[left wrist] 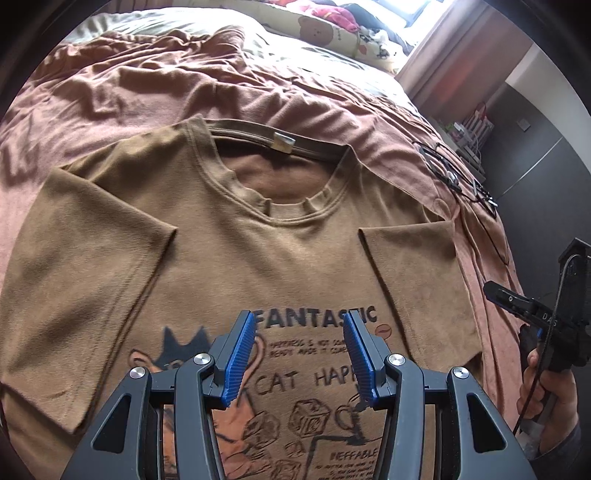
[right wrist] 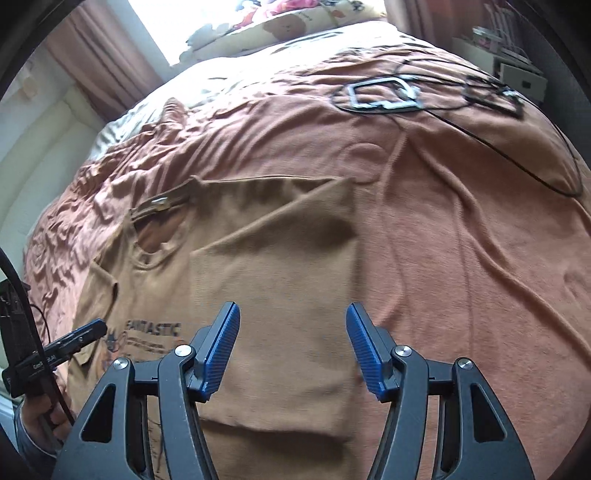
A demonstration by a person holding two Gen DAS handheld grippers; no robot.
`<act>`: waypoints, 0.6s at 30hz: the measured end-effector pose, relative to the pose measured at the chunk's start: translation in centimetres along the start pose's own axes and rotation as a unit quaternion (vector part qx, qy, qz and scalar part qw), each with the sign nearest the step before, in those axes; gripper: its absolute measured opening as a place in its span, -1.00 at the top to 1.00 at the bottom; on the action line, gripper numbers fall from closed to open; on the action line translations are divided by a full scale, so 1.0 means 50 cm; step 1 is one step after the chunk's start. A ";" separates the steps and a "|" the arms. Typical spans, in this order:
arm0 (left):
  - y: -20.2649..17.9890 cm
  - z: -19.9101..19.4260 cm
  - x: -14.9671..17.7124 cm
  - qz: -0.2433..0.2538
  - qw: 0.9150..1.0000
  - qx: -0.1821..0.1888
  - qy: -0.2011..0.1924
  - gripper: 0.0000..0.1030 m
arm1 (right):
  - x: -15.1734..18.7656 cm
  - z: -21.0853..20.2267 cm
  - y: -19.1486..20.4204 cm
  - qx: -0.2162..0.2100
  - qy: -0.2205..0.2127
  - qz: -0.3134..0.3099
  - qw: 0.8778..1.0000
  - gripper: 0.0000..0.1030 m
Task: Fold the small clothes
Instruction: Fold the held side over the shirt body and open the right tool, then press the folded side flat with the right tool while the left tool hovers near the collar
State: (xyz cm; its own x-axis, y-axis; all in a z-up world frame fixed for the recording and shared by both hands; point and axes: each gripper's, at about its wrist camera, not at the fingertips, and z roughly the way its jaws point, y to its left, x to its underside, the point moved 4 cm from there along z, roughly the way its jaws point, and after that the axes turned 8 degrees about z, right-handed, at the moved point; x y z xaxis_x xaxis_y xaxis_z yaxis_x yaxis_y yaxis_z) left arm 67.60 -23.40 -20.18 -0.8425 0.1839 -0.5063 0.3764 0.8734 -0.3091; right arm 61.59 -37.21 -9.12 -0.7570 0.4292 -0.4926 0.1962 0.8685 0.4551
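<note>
A brown T-shirt (left wrist: 258, 240) with a cat print and the word FANTASTIC lies face up on the bed, collar at the far end. Both its sides with the sleeves are folded inward over the front. My left gripper (left wrist: 301, 321) hovers open above the print, with nothing between its blue pads. My right gripper (right wrist: 293, 310) stands open over the folded-in right flap of the T-shirt (right wrist: 277, 266), also holding nothing. The right gripper (left wrist: 517, 306) shows side-on at the right edge of the left wrist view, held by a hand. The left gripper (right wrist: 81, 334) shows at the left of the right wrist view.
A rumpled pinkish-brown blanket (left wrist: 129, 92) covers the bed under the shirt. Black cables and a metal-framed item (right wrist: 384, 96) lie on the blanket beyond the shirt's right side. Pillows (left wrist: 332, 33) sit at the head of the bed. Shelving (left wrist: 476, 129) stands beside the bed at right.
</note>
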 end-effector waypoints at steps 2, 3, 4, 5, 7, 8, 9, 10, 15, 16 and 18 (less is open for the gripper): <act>-0.011 0.018 -0.007 0.004 1.000 0.000 0.004 -0.01 | -0.002 0.006 -0.016 0.003 0.001 0.009 1.000 -0.09; -0.016 0.028 -0.011 0.005 1.000 0.000 0.006 -0.01 | -0.005 0.007 -0.021 0.004 0.001 0.012 1.000 -0.04; -0.020 0.038 -0.016 0.006 1.000 0.001 0.008 -0.01 | -0.007 0.012 -0.028 0.004 0.003 0.016 1.000 0.03; -0.024 0.049 -0.021 0.008 1.000 0.001 0.009 -0.01 | -0.009 0.017 -0.031 0.003 0.006 0.018 1.000 0.09; -0.033 0.067 -0.032 0.011 1.000 0.002 0.010 -0.01 | -0.010 0.030 -0.035 0.003 0.013 0.018 1.000 0.27; -0.038 0.077 -0.039 0.014 1.000 0.002 0.010 -0.01 | -0.011 0.038 -0.033 0.006 0.015 0.016 1.000 0.28; -0.042 0.086 -0.045 0.016 1.000 0.001 0.011 -0.01 | -0.015 0.044 -0.034 0.005 0.016 0.014 1.000 0.29; -0.047 0.096 -0.052 0.020 1.000 0.001 0.012 -0.01 | -0.019 0.052 -0.030 0.007 0.016 0.010 1.000 0.29; -0.075 0.143 -0.086 0.038 0.999 -0.002 0.016 -0.01 | -0.055 0.102 -0.042 0.003 0.022 0.015 1.000 0.41; -0.082 0.153 -0.095 0.044 0.999 -0.001 0.018 -0.01 | -0.064 0.113 -0.039 0.008 0.022 0.010 1.000 0.44; -0.095 0.172 -0.108 0.058 0.998 -0.009 0.022 -0.01 | -0.075 0.131 -0.041 0.018 0.022 0.003 1.000 0.47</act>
State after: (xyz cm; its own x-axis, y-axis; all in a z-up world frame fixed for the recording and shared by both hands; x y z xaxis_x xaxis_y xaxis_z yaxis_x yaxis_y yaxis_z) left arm 73.70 -32.42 -22.90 -0.8104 0.3036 -0.5011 0.4654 0.8532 -0.2357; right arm 68.10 -38.96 -13.08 -0.7827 0.4241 -0.4554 0.2225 0.8742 0.4316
